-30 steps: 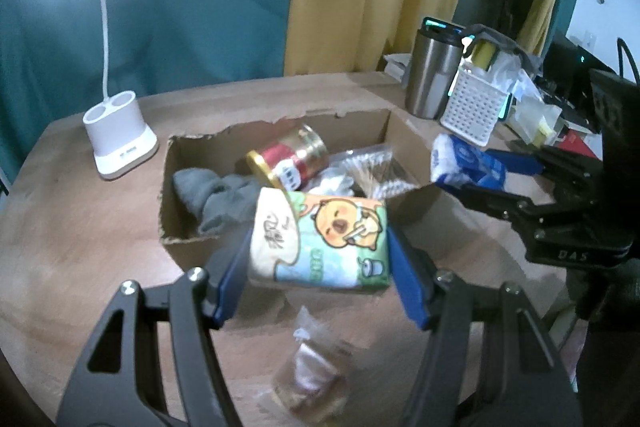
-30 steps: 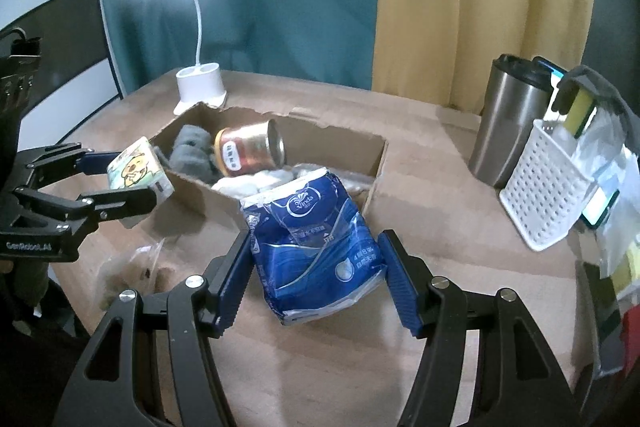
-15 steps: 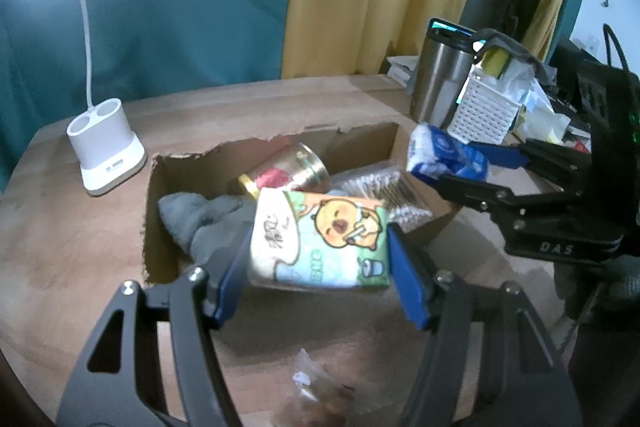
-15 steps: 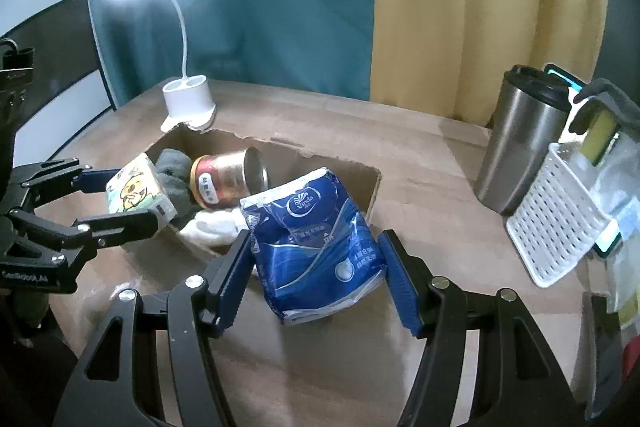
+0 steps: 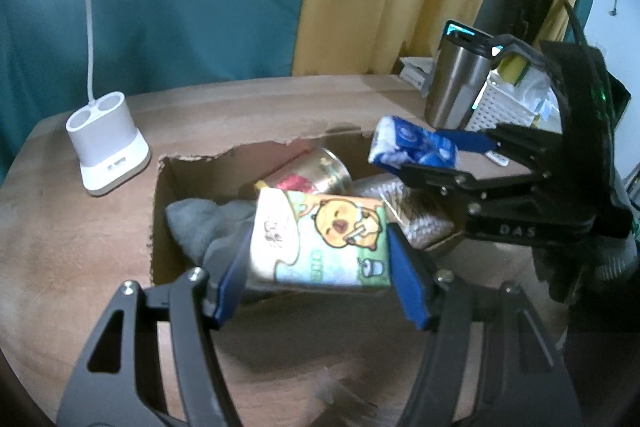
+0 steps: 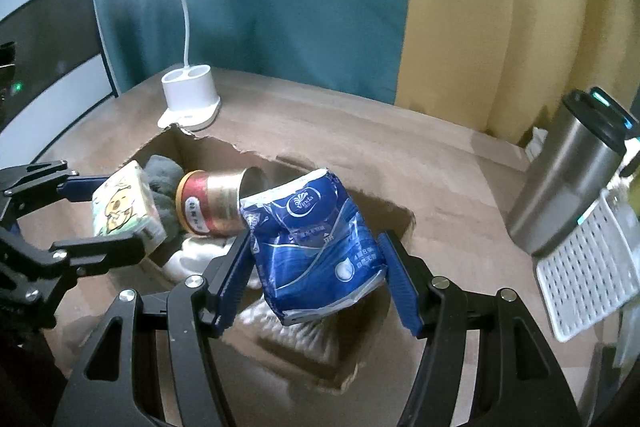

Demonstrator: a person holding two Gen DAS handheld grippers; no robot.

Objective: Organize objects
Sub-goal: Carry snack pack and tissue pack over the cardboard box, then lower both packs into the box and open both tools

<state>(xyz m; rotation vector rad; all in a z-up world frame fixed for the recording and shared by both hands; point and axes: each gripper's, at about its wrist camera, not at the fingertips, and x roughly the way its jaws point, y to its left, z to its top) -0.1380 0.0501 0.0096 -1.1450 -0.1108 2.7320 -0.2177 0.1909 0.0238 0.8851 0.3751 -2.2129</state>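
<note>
We see cartoon tissue pack (image 5: 320,239) clamped between left claw's pads — blue tissue pack (image 6: 316,247) between right's, both over box (image 5: 160,227).

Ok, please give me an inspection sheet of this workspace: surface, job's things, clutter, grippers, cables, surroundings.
Surface: wooden table, round edge.
Job's things: torn cardboard box holding a gold-red can, grey cloth and a clear packet.
Clutter: steel tumbler, white basket, white lamp base.
Grippers: left gripper shut on cartoon tissue pack; right gripper shut on blue tissue pack; both over the box.
Cables: black cable behind the right gripper.
Surroundings: teal and yellow curtains.
</note>
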